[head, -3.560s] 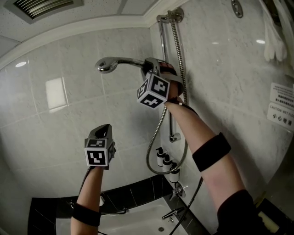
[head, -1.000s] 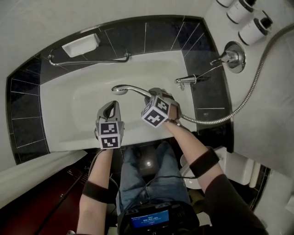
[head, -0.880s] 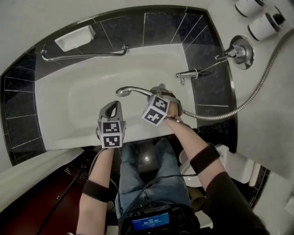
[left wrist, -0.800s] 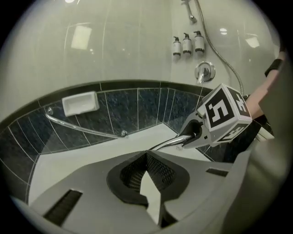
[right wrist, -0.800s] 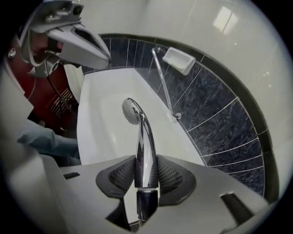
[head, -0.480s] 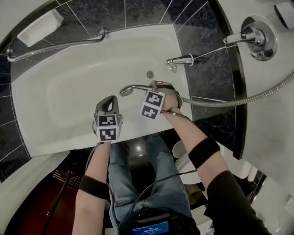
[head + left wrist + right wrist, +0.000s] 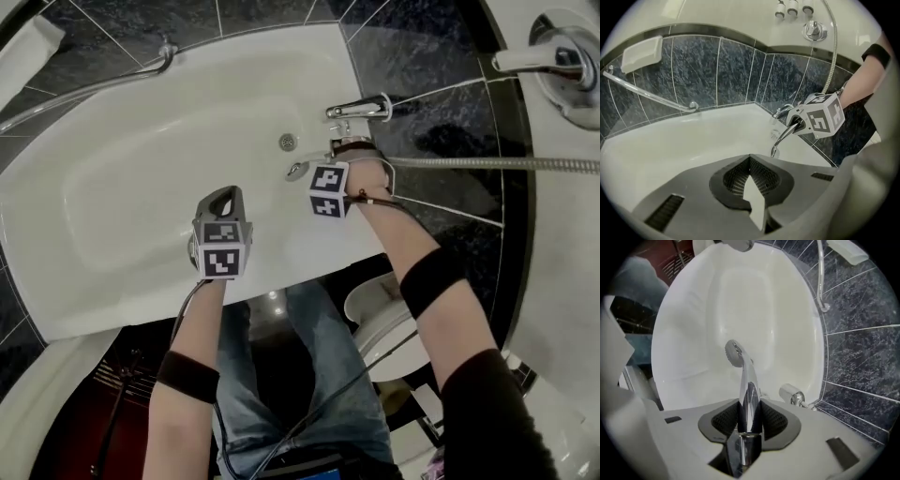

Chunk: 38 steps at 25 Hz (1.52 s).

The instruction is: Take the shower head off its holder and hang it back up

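The right gripper (image 7: 336, 161) is clamped on the handle of the chrome, round-faced shower head (image 7: 296, 170). In the right gripper view the dark ribbed pads (image 7: 723, 420) press on the handle from both sides, and the head (image 7: 736, 354) points to 12 o'clock, down over the white oval bathtub (image 7: 693, 333).

A few seconds ago this gripper held the shower head up at the wall rail. A second ago it held it level above the middle of the tub, pointing to 9 o'clock. Now it has come down towards the tap end. In the head view the shower head lies at 10 o'clock from the gripper's marker cube. The round drain (image 7: 287, 142) is close by at 11 o'clock, and the chrome tap spout (image 7: 356, 110) at 1 o'clock. The ribbed metal hose (image 7: 487, 163) now runs straight off to 3 o'clock across the dark marbled tile surround (image 7: 422, 66), where before it curved.

The left gripper (image 7: 223, 197) sits at 9 o'clock of the head view's centre, lower over the tub than before. Its jaws are closed on nothing (image 7: 751, 185), as they were.
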{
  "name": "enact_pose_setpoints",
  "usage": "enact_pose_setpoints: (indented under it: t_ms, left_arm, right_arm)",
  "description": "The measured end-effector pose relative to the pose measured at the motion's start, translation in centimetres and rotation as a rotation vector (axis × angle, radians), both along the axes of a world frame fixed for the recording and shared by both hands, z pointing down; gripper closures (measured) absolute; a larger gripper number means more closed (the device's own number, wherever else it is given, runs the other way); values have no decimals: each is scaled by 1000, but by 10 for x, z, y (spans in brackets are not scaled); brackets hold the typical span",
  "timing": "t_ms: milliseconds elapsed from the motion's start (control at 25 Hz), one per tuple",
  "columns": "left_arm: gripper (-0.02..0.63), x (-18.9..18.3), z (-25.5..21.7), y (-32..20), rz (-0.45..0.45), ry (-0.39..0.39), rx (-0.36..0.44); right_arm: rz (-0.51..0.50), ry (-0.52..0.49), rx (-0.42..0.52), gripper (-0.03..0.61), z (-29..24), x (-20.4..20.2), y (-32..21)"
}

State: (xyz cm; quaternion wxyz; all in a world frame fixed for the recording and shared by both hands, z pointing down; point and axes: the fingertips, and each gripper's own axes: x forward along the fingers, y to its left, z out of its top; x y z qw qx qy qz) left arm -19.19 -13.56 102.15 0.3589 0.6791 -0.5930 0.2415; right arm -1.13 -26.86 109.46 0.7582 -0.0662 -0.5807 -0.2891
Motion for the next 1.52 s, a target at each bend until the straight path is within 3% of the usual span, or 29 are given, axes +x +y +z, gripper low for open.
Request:
enact_pose_setpoints:
  t_ms: [440,600,680,760,960,1120,1400,1520]
  left_arm:
    - [612,17,27,-14,14,18,-16]
    - [612,20,28,-23,21,18,-11]
    - [612,22,27,-24,25,19,-10]
    - [612,21,27,-22,26,18,-14]
    - [612,16,24,-17,21,13,-21]
    - [612,9,15,-15,16,9,-17]
    - [612,-3,-25,-7,5,-2,-11]
    - [612,-16,-59,-2,-3,-19,4]
  right_arm:
    - [-164,188,66,430,19,61,-50]
    - [-194,202,107,422,20,72,-62]
    - [-199,180,124,397,20,72,-65]
    - [-195,152,131,332,19,67,-66]
    - [-188,80,119,293,14,47,-61]
    - [-191,-45,91,285,2,16,-54]
    - [-69,-222,62,290,-48,-33,-34]
    - [-19,-311,92,336,-89,-51,-27]
